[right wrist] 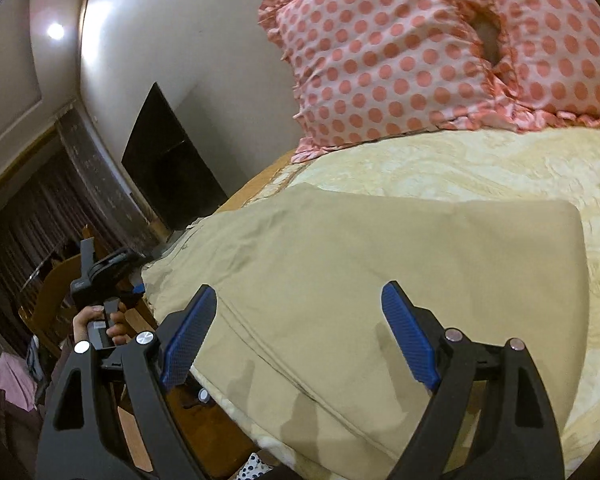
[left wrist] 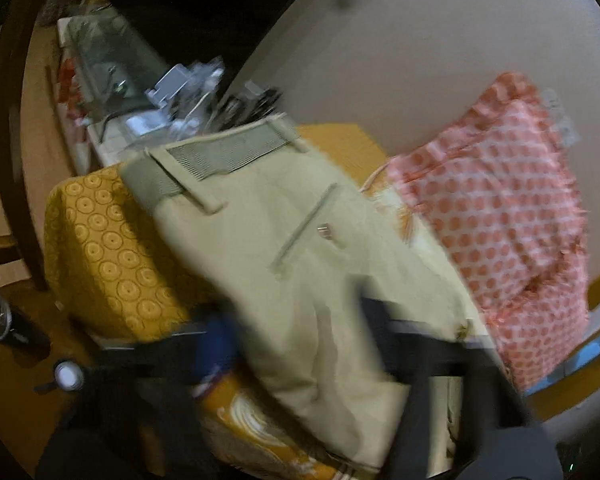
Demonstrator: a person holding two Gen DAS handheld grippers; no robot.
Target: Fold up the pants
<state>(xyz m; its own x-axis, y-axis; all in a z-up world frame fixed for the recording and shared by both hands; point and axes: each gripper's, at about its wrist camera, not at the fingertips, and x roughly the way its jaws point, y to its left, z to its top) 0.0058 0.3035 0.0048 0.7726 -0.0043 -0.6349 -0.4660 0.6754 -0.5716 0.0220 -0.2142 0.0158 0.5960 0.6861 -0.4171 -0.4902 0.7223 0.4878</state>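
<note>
Right wrist view: the right gripper [right wrist: 298,334] hovers low over the pants [right wrist: 380,272], jaws spread wide, nothing between them.
Pants, position: khaki cloth flat on the bed [right wrist: 500,168], filling the middle of the right wrist view, with a clean folded edge at 2 o'clock.
Left wrist view: blurred, and here's the waistband end of the pants [left wrist: 284,240], belt loops and a back pocket showing, running from 11 o'clock down to 5.
Left gripper: the left gripper [left wrist: 292,344] sits low at 6 o'clock, cloth passing between its dark arms; through the blur I cannot tell whether the jaws are clamped or loose.
Progress: judging by that neat edge, the pants look doubled over; what's likely left is a further fold to make a compact bundle.
Bed: pale yellow patterned cover, polka-dot pillow [right wrist: 440,52] at 1 o'clock.
Room: dim; a yellow circle-print cloth [left wrist: 108,256] at 9 o'clock in the left wrist view, plain wall [right wrist: 204,48], dark curtains [right wrist: 28,220] at 9 o'clock.
</note>
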